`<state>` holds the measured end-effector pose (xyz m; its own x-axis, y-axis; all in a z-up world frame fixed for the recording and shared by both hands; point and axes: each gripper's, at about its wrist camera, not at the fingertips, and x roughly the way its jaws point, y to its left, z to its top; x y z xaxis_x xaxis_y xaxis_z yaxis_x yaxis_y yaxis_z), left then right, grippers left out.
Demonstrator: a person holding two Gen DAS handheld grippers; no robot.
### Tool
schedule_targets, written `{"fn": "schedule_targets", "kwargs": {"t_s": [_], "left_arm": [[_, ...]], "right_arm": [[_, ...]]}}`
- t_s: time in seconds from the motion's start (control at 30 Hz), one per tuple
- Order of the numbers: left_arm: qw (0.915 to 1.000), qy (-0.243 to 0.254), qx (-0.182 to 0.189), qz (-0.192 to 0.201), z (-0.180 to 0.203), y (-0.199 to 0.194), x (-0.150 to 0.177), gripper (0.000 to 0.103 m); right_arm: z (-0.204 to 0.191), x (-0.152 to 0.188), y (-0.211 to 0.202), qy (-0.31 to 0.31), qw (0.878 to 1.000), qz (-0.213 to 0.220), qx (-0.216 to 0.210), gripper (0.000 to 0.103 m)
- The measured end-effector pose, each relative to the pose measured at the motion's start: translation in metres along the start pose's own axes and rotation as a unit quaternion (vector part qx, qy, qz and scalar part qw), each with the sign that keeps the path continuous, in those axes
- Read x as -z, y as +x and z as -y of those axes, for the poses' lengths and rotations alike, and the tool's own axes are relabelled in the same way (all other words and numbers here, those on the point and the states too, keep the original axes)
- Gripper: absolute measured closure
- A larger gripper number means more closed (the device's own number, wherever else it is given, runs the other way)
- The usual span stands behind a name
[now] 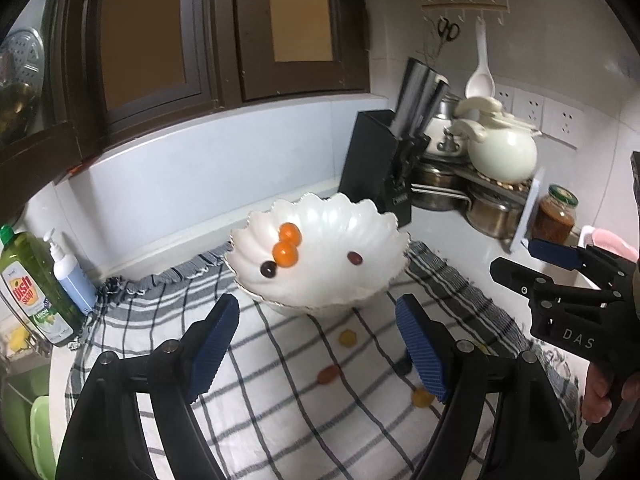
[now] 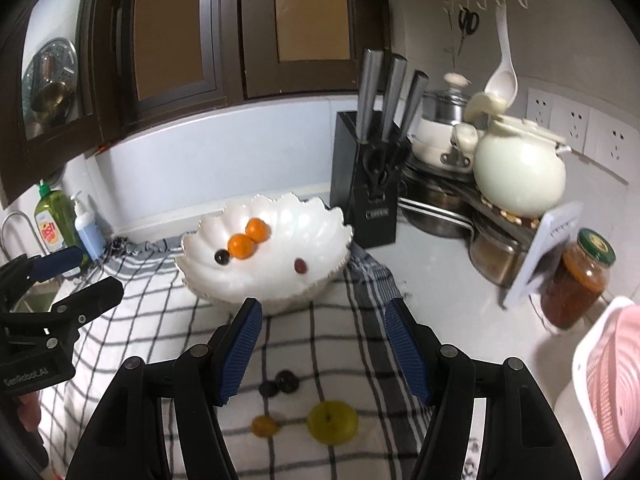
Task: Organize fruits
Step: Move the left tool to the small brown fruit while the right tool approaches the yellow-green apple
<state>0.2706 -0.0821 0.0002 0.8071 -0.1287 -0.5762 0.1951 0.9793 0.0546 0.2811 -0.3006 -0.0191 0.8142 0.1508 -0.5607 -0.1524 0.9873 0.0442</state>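
A white scalloped bowl (image 1: pixel 360 216) (image 2: pixel 316 224) stands on a checked cloth (image 1: pixel 280 360) (image 2: pixel 160 320). It holds two orange fruits (image 1: pixel 285 255) (image 2: pixel 241 245), a dark grape (image 1: pixel 268 269) (image 2: pixel 222 257) and a reddish grape (image 1: pixel 354 258) (image 2: pixel 300 265). Loose on the cloth lie small yellow and orange-red fruits (image 1: pixel 347 337) (image 1: pixel 328 374), two dark grapes (image 2: pixel 280 383), a small orange fruit (image 2: pixel 264 426) and a yellow-green fruit (image 2: pixel 332 422). My left gripper (image 1: pixel 316 344) is open and empty before the bowl. My right gripper (image 2: pixel 322 350) is open and empty above the loose fruits.
A black knife block (image 1: pixel 380 168) (image 2: pixel 366 184) stands behind the bowl. Pots, a cream teapot (image 2: pixel 520 168) and a jar (image 2: pixel 576 280) fill the right corner. A pink basket (image 2: pixel 608 384) is at right. Dish soap (image 1: pixel 36 284) and a sink are at left.
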Motion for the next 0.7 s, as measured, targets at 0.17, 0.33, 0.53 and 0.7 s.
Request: {"fn": "schedule_targets", "kwargs": {"t_s": [0.17,0.33,0.53,0.7], "left_arm": [[0.9998,0.000,0.013,-0.014,0.011,0.001,0.014,0.023],[0.9995,-0.004,0.022,-0.024,0.021,0.004,0.027,0.023],[0.9990,0.018,0.032,-0.025,0.037,0.006,0.039,0.023],[0.9986,0.024,0.040,-0.024,0.047,0.010,0.051,0.024]], "right_arm": [[0.005,0.013,-0.001,-0.002,1.000,-0.013,-0.001,0.038],[0.006,0.025,-0.003,-0.020,1.000,-0.023,-0.008,0.038],[0.010,0.038,-0.002,-0.030,0.999,-0.035,-0.023,0.038],[0.013,0.050,0.003,-0.034,0.998,-0.050,-0.033,0.038]]}}
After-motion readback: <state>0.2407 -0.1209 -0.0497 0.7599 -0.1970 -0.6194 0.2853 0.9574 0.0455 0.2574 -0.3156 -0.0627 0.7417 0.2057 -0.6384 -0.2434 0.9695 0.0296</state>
